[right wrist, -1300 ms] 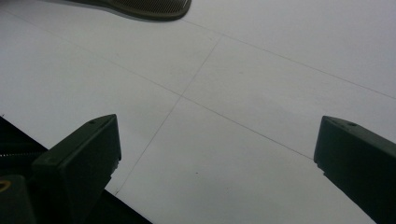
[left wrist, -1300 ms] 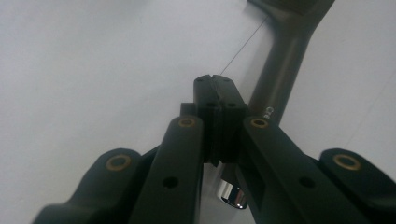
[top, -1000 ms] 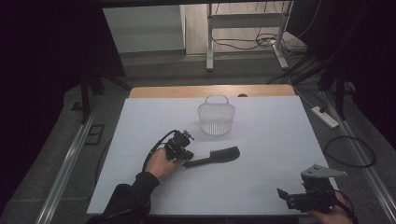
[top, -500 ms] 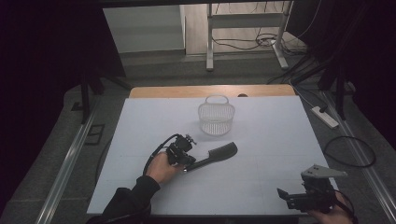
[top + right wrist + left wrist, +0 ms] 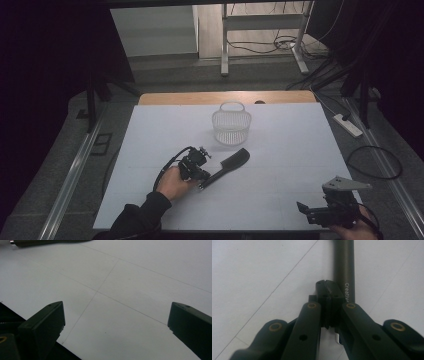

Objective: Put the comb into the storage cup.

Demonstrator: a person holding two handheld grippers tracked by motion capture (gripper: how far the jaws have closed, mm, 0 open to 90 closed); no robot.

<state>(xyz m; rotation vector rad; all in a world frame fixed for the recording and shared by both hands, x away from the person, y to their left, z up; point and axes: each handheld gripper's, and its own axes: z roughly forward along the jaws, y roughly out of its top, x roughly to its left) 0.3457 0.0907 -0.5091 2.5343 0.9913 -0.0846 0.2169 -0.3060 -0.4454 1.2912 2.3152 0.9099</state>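
High view, counter: a white-topped counter (image 5: 280, 190) with a bare wooden strip along its far edge.
High view, left gripper: the left gripper (image 5: 202, 181) lies low on the counter in the person's left hand (image 5: 173, 182), pointing forward and to the right, with its tips at the near end of a long black comb-like tool with a round handle (image 5: 229, 166).
High view, tool: it lies flat and runs diagonally away from the left gripper, its far end close to the basket.
High view, basket: a small clear plastic basket with a hoop handle (image 5: 231, 124) stands upright beyond the left gripper, past the tool's far end and apart from it.
High view, right gripper: the right gripper (image 5: 306, 212) sits at the near right edge of the counter, well apart from the tool, held by the right hand (image 5: 356, 229), with a grey three-cornered plate on top.
Left gripper view, gripper state: the jaws are drawn together, pads pressed against each other; the tool's handle (image 5: 344, 267), lettered "Creativ", runs straight ahead just beside their right side. Whether the pads pinch it I cannot tell.
Right gripper view, gripper state: the jaws stand wide apart over bare counter (image 5: 140, 292), holding nothing.
Right gripper view, tool: one dark end of it (image 5: 50, 242) lies far ahead at the upper left.
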